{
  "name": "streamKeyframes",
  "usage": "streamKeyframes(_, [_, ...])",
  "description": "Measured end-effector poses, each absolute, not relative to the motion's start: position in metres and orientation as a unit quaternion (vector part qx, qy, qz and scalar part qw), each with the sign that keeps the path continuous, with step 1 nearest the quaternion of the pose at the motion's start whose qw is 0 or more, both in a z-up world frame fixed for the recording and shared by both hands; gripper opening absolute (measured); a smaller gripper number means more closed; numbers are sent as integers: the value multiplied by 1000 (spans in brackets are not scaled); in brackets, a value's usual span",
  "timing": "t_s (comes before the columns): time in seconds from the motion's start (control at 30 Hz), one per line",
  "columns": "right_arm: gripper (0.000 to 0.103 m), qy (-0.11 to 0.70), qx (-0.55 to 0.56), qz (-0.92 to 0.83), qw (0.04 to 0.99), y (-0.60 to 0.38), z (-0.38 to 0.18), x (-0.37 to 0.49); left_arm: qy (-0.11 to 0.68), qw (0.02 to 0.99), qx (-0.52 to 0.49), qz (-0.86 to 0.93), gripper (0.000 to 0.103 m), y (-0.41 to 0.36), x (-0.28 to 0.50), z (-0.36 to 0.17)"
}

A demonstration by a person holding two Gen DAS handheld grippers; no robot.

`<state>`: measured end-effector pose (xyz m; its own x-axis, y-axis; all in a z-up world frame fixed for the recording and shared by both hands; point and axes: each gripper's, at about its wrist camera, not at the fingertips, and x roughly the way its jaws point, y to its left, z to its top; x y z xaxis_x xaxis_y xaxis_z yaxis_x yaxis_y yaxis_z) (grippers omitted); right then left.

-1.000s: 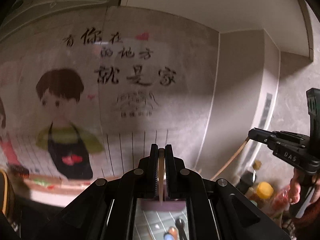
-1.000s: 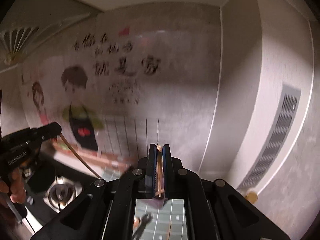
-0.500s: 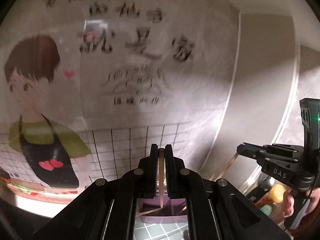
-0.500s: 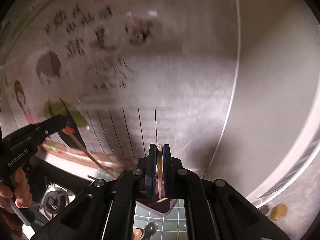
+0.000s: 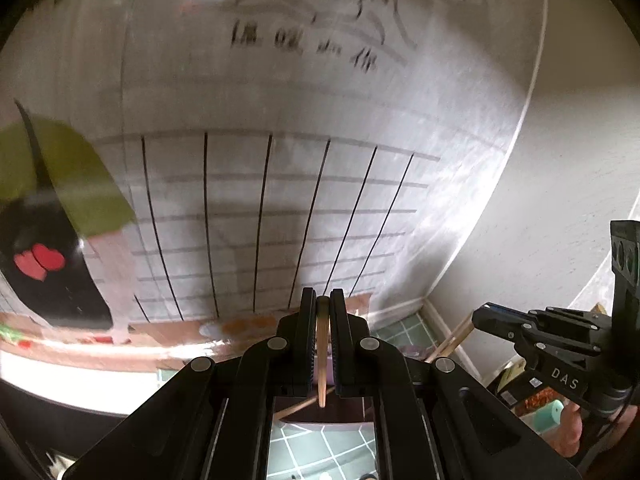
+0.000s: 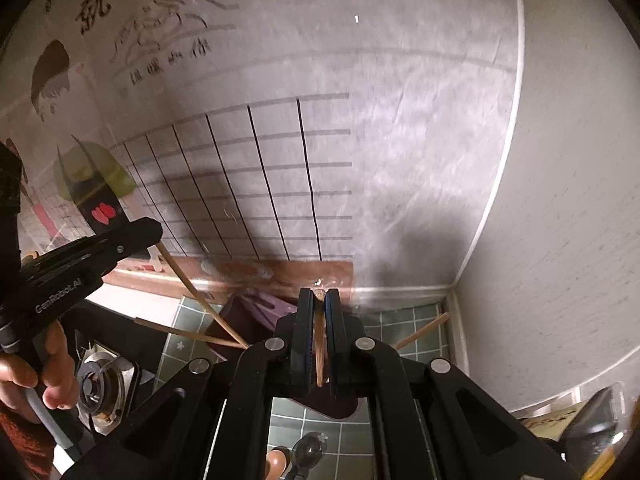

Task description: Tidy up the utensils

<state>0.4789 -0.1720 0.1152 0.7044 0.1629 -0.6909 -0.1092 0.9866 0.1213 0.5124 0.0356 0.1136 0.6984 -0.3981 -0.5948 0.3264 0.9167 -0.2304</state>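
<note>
The left gripper (image 5: 322,304) is closed on a wooden chopstick (image 5: 321,360), which stands upright between the two black jaws, and its lower end hangs over the purple holder (image 5: 320,414). To the right of the purple holder, the right gripper (image 5: 486,318) holds another wooden chopstick (image 5: 450,340), which slants down toward the holder. Behind the holder stands the wall sticker (image 5: 256,208) with a black grid, and under the holder lies a green tiled mat (image 5: 304,452).

Cartoon wall sticker (image 6: 100,148), gas burner (image 6: 98,384)
</note>
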Motion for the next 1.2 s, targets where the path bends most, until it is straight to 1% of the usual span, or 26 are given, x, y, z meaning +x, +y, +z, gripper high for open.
streamKeyframes(0.23, [6,369,40,76,925,-178,106,480,351,911,-62,-206,7,27,516,94])
streamKeyframes(0.47, [7,366,31,74,927,-181,106,477,357,906,-61,-219,11,18,520,91])
streamKeyframes(0.53, [10,362,28,75,929,-180,107,475,354,906,-66,-222,18,19,518,97])
streamKeyframes(0.57, [11,357,25,74,931,-181,109,473,348,908,-73,-221,24,21,517,100])
streamKeyframes(0.6, [16,353,22,71,933,-181,110,471,342,910,-81,-222,28,24,515,104])
streamKeyframes(0.63, [21,346,18,68,936,-182,113,468,337,911,-88,-222,30,27,512,109])
streamKeyframes(0.7, [27,334,16,65,940,-185,119,463,328,914,-98,-218,33,32,508,118])
streamKeyframes(0.93, [28,311,12,50,949,-192,140,442,309,926,-98,-191,34,48,480,136])
streamKeyframes(1.07, [29,313,2,48,949,-192,137,424,306,931,-109,-165,34,60,454,128])
streamKeyframes(1.2, [29,323,-10,49,945,-192,123,404,309,937,-99,-133,34,67,415,108])
